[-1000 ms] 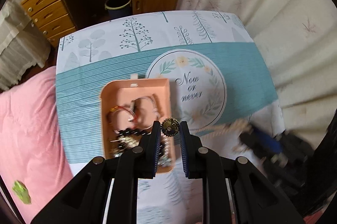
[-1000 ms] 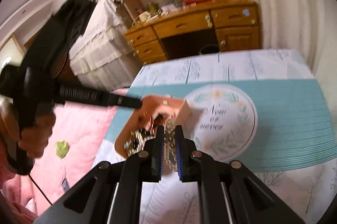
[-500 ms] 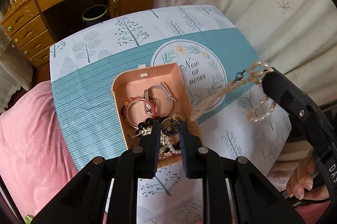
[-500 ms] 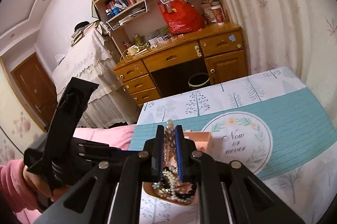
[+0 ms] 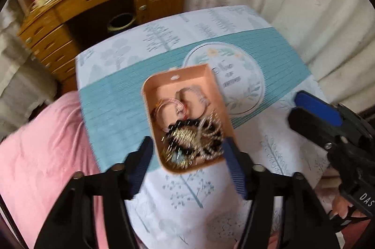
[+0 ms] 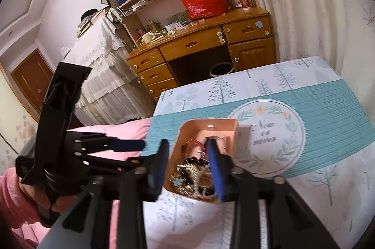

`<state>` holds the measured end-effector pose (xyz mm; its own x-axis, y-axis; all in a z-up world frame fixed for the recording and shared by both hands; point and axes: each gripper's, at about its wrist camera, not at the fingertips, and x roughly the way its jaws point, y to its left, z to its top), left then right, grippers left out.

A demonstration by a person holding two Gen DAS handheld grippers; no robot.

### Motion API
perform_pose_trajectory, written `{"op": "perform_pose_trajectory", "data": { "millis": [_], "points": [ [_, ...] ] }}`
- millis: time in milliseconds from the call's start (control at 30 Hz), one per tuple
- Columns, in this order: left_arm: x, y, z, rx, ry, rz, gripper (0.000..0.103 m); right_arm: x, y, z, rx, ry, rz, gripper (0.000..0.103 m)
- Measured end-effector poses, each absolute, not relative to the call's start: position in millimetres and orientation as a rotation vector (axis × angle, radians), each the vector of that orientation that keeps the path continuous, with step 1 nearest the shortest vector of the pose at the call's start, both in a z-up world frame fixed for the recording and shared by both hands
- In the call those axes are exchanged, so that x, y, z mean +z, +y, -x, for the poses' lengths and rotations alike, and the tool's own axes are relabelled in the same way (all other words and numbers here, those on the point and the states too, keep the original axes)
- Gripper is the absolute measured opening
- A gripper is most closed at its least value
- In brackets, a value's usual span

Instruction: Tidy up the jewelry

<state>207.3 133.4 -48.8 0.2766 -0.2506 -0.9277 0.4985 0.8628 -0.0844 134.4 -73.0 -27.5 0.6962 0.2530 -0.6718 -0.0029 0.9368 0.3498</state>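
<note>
Both claws spread wide, holding nothing. Left claw (image 5: 187, 161) straddles the near end of the peach tray (image 5: 150, 106); right claw (image 6: 187, 169) sits over the same end. Jewelry pile (image 5: 192, 143) is in the tray's near half, bracelets (image 5: 185, 101) farther in, tray on the worktop cloth (image 5: 112, 103). No loose pieces visible outside, so task looks about done. Versus 0.5 s ago: left dropped its round gold piece, right dropped the bead chain, both now in the tray.
</note>
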Motion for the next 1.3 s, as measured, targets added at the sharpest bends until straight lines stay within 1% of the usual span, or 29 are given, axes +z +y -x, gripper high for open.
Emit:
{"op": "perform_pose_trajectory", "data": {
  "millis": [33,67,100,133,167,300,400,467,533,600,667,800,900,1000,1167,1300],
  "points": [
    [-48.0,134.8,-201.0,-0.48,1.202,-0.223,0.066,-29.3,-77.9,-130.3,0.15,0.812,-0.339,0.037],
    [-47.5,135.6,-193.3,-0.449,1.214,-0.202,0.069,-31.1,-82.4,-125.9,0.153,0.831,-0.34,0.04],
    [-48.0,135.7,-186.7,-0.423,1.223,-0.187,0.077,-33.5,-88.9,-120.6,0.155,0.858,-0.339,0.047],
    [-48.3,135.0,-177.2,-0.392,1.23,-0.162,0.078,-36.3,-97.0,-113.1,0.158,0.891,-0.333,0.051],
    [-49.0,133.1,-166.3,-0.361,1.238,-0.134,0.079,-38.1,-103.0,-107.4,0.159,0.912,-0.326,0.057],
    [-57.3,119.9,-122.5,-0.255,1.3,0.029,0.081,-45.6,-137.0,-75.6,0.185,1.037,-0.271,0.065],
    [-64.5,103.7,-90.5,-0.238,1.298,0.147,0.082,-49.5,-162.4,-49.9,0.198,1.097,-0.213,0.071],
    [-70.1,87.9,-70.3,-0.191,1.314,0.168,0.082,-51.5,-182.2,-31.1,0.192,1.145,-0.198,0.072],
    [-72.7,71.2,-52.4,-0.172,1.316,0.17,0.082,-53.5,-199.0,-16.0,0.187,1.179,-0.214,0.076],
    [-71.2,54.8,-39.3,-0.158,1.305,0.145,0.083,-54.1,-213.5,-3.9,0.178,1.204,-0.247,0.083],
    [-66.7,35.4,-28.8,-0.158,1.297,0.099,0.085,-53.9,-225.5,5.8,0.168,1.225,-0.278,0.085],
    [-48.3,5.4,-15.4,-0.165,1.256,0.02,0.089,-49.8,-239.4,17.1,0.143,1.268,-0.279,0.086],
    [-33.0,-8.7,-10.3,-0.168,1.24,0.001,0.098,-41.2,-246.5,23.1,0.162,1.3,-0.321,0.086],
    [-12.8,-18.3,-1.5,-0.167,1.209,0.01,0.102,-25.1,-249.1,29.6,0.152,1.287,-0.311,0.086],
    [13.3,-23.0,13.2,-0.106,1.151,-0.011,0.102,2.9,-253.2,40.2,0.151,1.238,-0.304,0.086],
    [16.9,-23.0,26.3,-0.077,1.139,-0.012,0.102,13.2,-253.5,47.1,0.142,1.193,-0.302,0.086]
  ]
}}
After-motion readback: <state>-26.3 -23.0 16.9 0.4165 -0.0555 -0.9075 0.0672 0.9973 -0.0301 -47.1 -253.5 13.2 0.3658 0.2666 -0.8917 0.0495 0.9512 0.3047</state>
